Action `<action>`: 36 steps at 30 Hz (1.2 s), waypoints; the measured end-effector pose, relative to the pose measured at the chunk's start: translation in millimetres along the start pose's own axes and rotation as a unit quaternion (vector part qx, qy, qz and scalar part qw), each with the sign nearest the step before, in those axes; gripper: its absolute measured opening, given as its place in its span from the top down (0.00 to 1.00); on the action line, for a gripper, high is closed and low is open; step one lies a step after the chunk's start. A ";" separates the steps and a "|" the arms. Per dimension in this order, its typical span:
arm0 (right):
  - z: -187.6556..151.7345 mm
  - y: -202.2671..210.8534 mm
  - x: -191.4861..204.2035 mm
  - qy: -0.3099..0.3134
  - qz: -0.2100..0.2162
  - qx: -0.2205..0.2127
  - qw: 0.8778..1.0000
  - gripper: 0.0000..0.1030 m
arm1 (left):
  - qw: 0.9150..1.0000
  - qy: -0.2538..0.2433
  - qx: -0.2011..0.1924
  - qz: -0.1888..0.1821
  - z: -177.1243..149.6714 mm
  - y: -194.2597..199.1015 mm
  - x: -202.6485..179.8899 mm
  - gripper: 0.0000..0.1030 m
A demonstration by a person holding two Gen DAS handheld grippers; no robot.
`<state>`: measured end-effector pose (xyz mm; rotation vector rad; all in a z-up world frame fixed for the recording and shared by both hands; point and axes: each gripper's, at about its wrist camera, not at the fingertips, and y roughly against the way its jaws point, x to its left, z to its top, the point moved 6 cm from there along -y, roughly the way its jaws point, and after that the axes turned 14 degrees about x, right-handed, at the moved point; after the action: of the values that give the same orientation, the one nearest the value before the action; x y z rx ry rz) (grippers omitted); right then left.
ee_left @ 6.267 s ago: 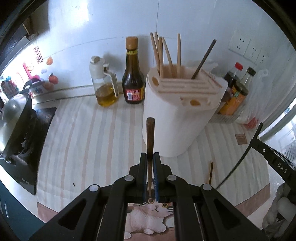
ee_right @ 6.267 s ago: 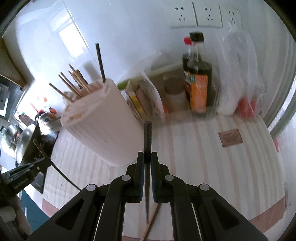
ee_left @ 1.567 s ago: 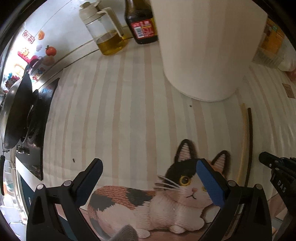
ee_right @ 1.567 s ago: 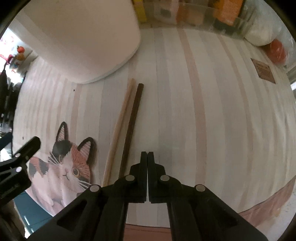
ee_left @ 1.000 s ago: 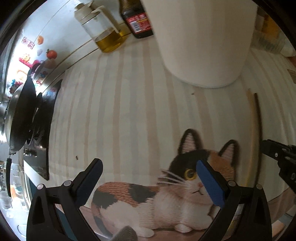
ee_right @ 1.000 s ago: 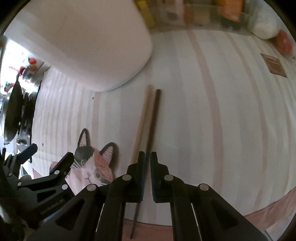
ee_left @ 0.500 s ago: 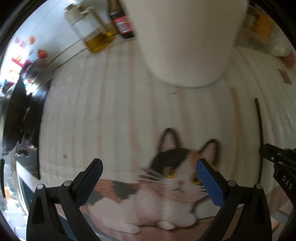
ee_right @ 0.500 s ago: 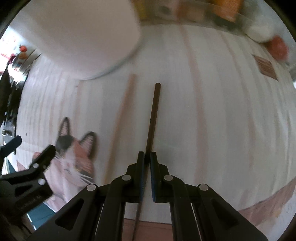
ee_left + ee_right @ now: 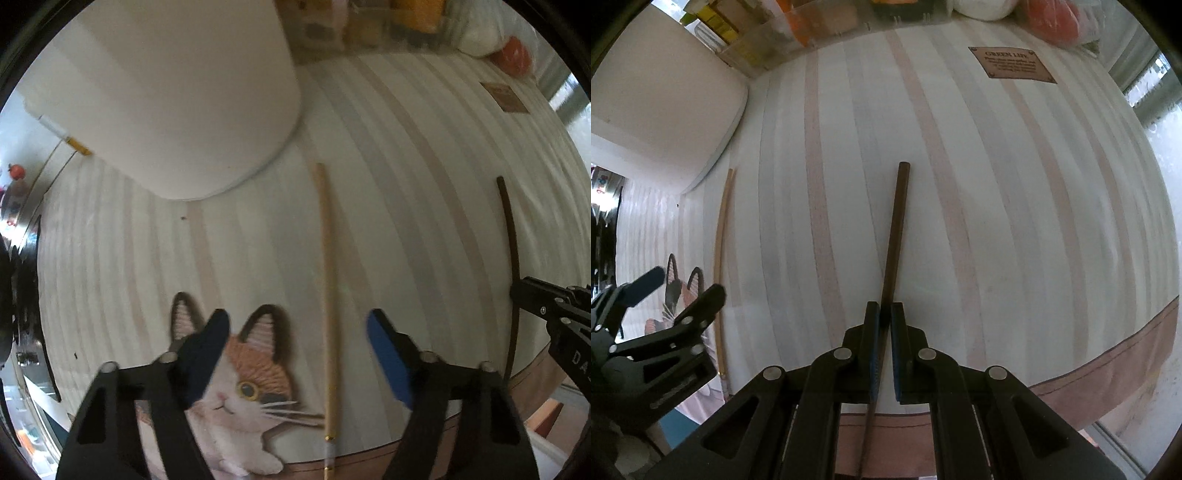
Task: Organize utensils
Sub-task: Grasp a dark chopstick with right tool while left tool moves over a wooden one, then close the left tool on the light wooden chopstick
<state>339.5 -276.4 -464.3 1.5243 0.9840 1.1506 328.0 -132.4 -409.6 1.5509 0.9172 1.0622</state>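
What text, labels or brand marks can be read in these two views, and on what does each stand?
"GREEN LIFE": heading on the brown patch sewn to the striped mat; the smaller lines beneath are too blurred to read.
"DA", cut off at the frame edge: white letters on the right gripper body.
Packages at the back: print unreadable.

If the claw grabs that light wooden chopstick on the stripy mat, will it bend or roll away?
The light chopstick looks like thin, straight wood, so it is probably stiff and very light. It seems round and smooth, so a nudge from a closing left claw pad might roll it across the flat mat. Pinched far from its middle, it may tilt.
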 end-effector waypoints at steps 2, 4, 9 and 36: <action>1.3 0.6 -3.1 -0.001 0.004 -0.001 1.000 0.94 | 1.000 0.004 -0.001 -0.011 0.5 -1.4 -1.1 0.51; 2.8 3.1 -12.6 -0.002 0.012 -0.003 1.000 0.94 | 1.000 0.011 -0.006 -0.018 1.3 -1.6 0.2 0.68; -5.2 5.1 -32.9 0.009 0.009 -0.004 1.000 0.94 | 0.999 0.031 0.001 -0.028 -5.9 -6.2 14.1 0.95; 35.9 -13.7 76.1 0.138 -0.053 0.029 0.989 0.84 | 0.982 0.153 0.053 -0.100 -8.7 -40.1 150.3 0.87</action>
<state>391.4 -208.7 -465.9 1.3642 1.2777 1.2883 366.9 18.2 -420.3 1.3667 1.3299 1.1400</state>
